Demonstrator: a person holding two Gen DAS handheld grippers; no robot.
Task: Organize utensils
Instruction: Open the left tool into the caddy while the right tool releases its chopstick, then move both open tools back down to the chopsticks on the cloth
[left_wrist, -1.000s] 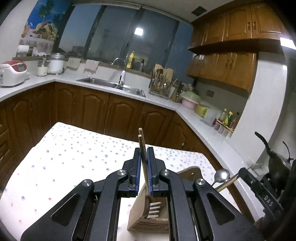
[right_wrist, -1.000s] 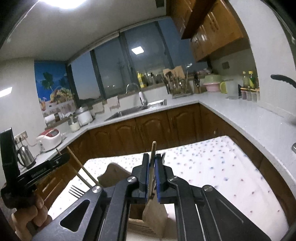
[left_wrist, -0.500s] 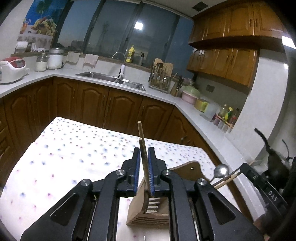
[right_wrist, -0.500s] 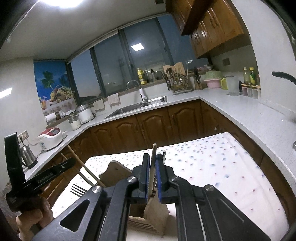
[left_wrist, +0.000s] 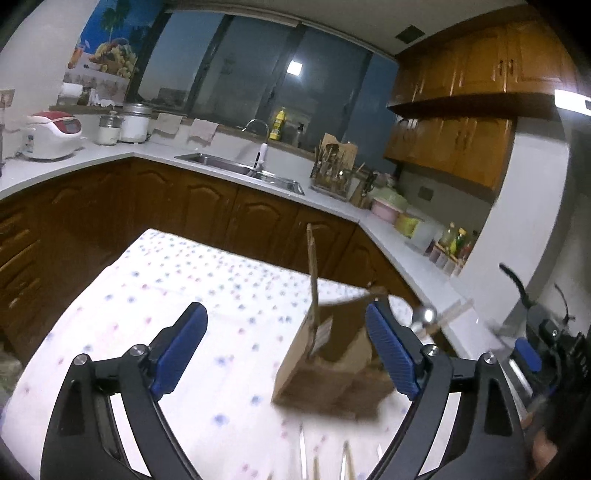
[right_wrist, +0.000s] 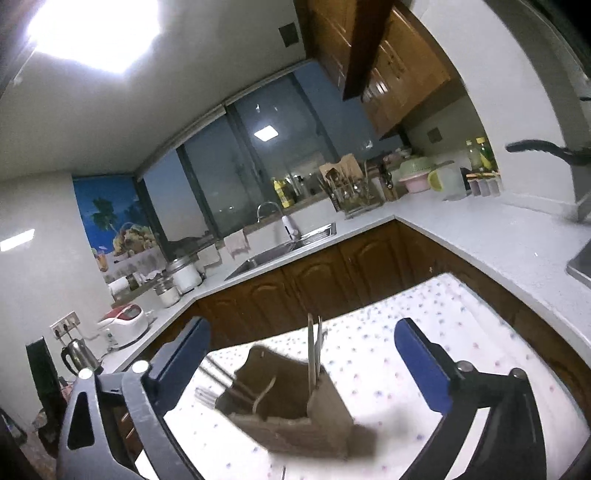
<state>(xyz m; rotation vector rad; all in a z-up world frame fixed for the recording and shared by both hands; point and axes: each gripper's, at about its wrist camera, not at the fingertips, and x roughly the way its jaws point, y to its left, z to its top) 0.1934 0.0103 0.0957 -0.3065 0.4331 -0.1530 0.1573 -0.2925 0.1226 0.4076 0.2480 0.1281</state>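
Observation:
A brown cardboard utensil box (left_wrist: 332, 373) stands on the dotted tablecloth (left_wrist: 184, 288). A wooden-handled utensil (left_wrist: 313, 273) stands upright in it. My left gripper (left_wrist: 286, 354) is open and empty above the table, just left of the box. In the right wrist view the same box (right_wrist: 291, 417) holds upright utensil handles (right_wrist: 314, 350) and several others lying inside. My right gripper (right_wrist: 303, 363) is open and empty just above the box. Blurred utensils (left_wrist: 325, 461) lie on the cloth at the left view's bottom edge.
Brown cabinets and a white counter run behind the table, with a sink (left_wrist: 240, 170), a dish rack (left_wrist: 332, 173), a rice cooker (left_wrist: 51, 134) and bottles (left_wrist: 454, 240). A kettle (right_wrist: 79, 354) stands at the left. The other hand-held gripper (left_wrist: 532, 354) shows at the right.
Both grippers have opened and let go of their wooden-handled utensils, which now stand in the box. Both have pulled back from the box.

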